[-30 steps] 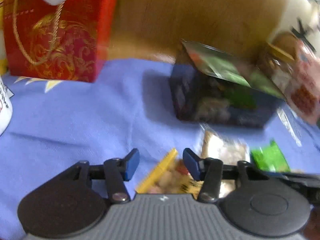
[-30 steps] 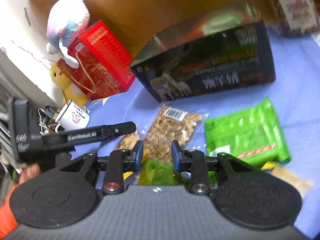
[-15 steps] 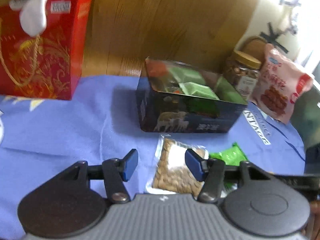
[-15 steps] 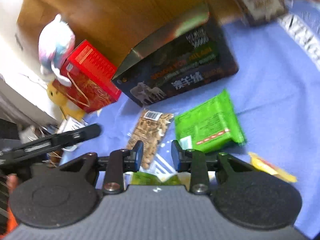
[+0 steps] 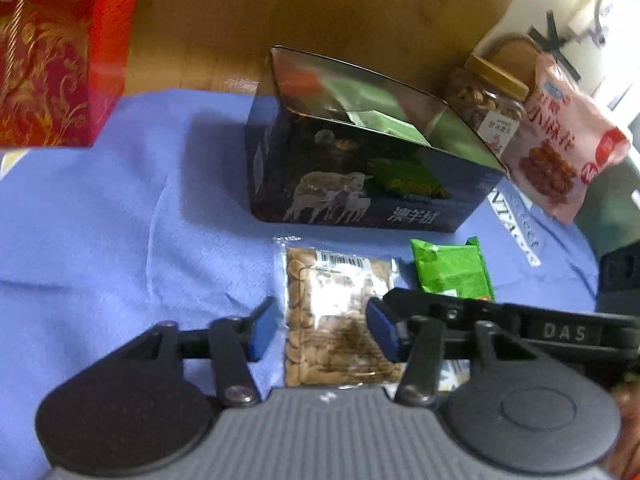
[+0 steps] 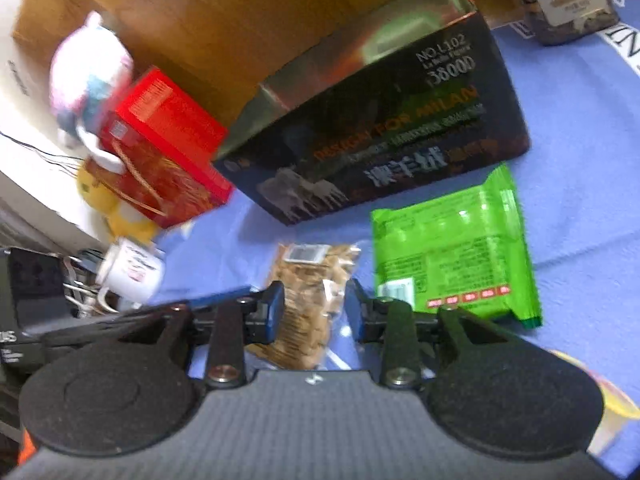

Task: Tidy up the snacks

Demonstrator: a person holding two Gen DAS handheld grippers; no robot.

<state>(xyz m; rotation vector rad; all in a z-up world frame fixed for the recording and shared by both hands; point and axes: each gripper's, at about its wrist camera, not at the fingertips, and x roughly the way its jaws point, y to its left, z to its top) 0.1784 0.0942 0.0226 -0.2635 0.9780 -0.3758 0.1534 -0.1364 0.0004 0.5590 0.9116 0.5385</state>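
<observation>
The left gripper (image 5: 322,330) points down at the clear packet of nuts (image 5: 336,316), which lies flat on the blue cloth (image 5: 100,220) in line between its blue pads; the jaws are closing, yet a gap shows on either side of the packet and the pads do not press it. The right gripper (image 6: 314,312) comes at the same packet from the other side, its jaws opening, the packet's near end (image 6: 310,304) showing between the fingertips, with no clear contact. Whether either gripper touches the packet cannot be told through the blur. Just right of the nut packet, seen from the left wrist, lies a green snack bag (image 5: 452,270), partly hidden behind the right gripper's finger. Beyond the packet, near but apart from it, stands the dark open box (image 5: 360,168) with sheep printed on its side and green packets inside. Right of that box stand a jar of nuts with a wooden lid (image 5: 488,100) and a pink snack pouch (image 5: 560,148) leaning against it. Far left of the packet stands a red gift bag (image 5: 60,52), and the right wrist view shows a white mug (image 6: 130,272) and a plush toy (image 6: 90,68) near that bag.
</observation>
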